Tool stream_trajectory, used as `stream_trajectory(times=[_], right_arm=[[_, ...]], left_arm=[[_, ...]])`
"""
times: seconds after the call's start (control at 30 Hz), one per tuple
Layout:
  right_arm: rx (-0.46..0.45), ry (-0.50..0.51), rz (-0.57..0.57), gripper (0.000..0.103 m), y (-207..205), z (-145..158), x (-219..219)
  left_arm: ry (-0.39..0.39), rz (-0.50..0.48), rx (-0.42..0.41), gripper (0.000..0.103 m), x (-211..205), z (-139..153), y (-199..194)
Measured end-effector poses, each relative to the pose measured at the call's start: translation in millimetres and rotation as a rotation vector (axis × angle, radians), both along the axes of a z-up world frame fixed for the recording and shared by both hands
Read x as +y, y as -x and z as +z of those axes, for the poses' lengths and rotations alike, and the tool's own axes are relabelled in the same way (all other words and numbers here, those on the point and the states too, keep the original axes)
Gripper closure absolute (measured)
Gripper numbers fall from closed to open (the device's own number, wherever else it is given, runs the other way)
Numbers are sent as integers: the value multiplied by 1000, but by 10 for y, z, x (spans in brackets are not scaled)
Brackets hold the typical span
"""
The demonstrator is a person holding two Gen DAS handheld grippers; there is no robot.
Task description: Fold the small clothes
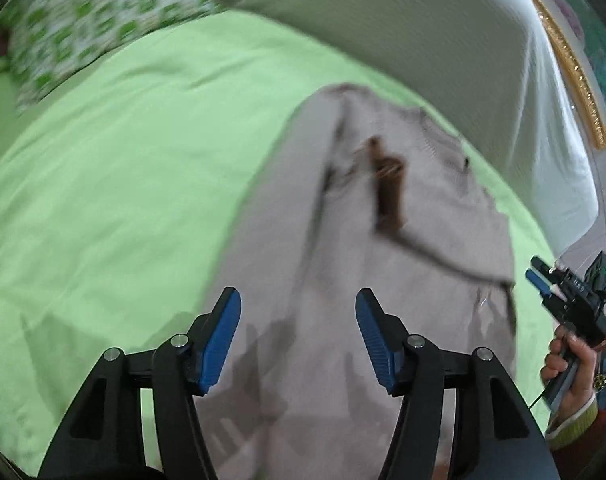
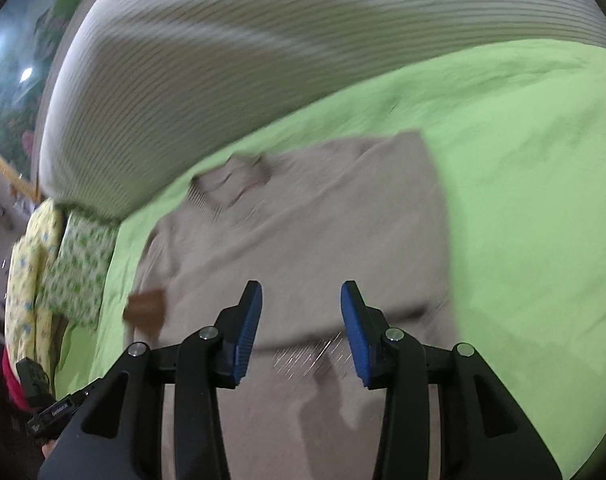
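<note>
A beige knit sweater [image 1: 383,280] lies spread on the green bedsheet [image 1: 123,160], with a brown patch [image 1: 389,192] on it. My left gripper [image 1: 299,296] hovers over the sweater's near part, jaws open and nothing between the blue pads. In the right wrist view the sweater [image 2: 303,220] shows its collar toward the far left and the brown patch [image 2: 145,308] at its left edge. My right gripper [image 2: 301,288] hangs open above the sweater's lower part, holding nothing. A hand holds the right gripper [image 1: 541,276] at the right edge of the left wrist view.
A large white ribbed duvet [image 2: 263,60] bulges along the far side of the green bedsheet [image 2: 523,160]. A green-patterned pillow [image 1: 83,12] lies at the far left, also seen as a pillow [image 2: 79,264] beside a yellow-patterned cushion [image 2: 27,272]. A gold-framed picture [image 1: 583,60] hangs behind.
</note>
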State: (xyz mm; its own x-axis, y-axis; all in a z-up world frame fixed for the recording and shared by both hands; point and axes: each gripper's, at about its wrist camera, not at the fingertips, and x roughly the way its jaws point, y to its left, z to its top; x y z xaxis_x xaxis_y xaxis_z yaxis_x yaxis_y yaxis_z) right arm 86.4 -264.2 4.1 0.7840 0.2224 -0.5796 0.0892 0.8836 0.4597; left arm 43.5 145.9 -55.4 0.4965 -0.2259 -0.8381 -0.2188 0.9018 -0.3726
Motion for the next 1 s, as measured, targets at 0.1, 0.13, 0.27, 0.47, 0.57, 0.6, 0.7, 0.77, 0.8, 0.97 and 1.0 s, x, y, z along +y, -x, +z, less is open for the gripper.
stream_trajectory(times=[0.1,0.13,0.27,0.47,0.57,0.6,0.7,0.77,0.8,0.97,1.0], right_arm=[[27,-7,31,61,11,-155,286],[37,-9,41,61,32,-201,376],[61,-13,58,61,99,-290,584],[58,-5,69,61,228,-265,750],[53,-9,62,61,294,-259,763],[51,-8,58,61,312,-261,762],[51,-6,43,61,364,-280,734],[52,-14,31,61,395,-298,690],[52,-20,26,61,410,-305,665],[37,-51,-3,61,474,-326,526],[34,-56,-6,61,480,-324,501]], left_arm=[[7,-3,56,39,225,-117,293],[19,-13,77,38,263,-166,356],[35,-61,181,38,314,-404,548],[-25,-103,244,43,222,-624,684],[18,-147,231,93,219,-591,671],[44,-141,214,93,251,-543,679],[22,-130,139,98,278,-300,686],[56,-108,58,98,339,-1,658],[70,-106,14,98,361,191,618],[115,-145,-175,98,158,1017,175],[133,-166,-220,98,42,1239,-20]])
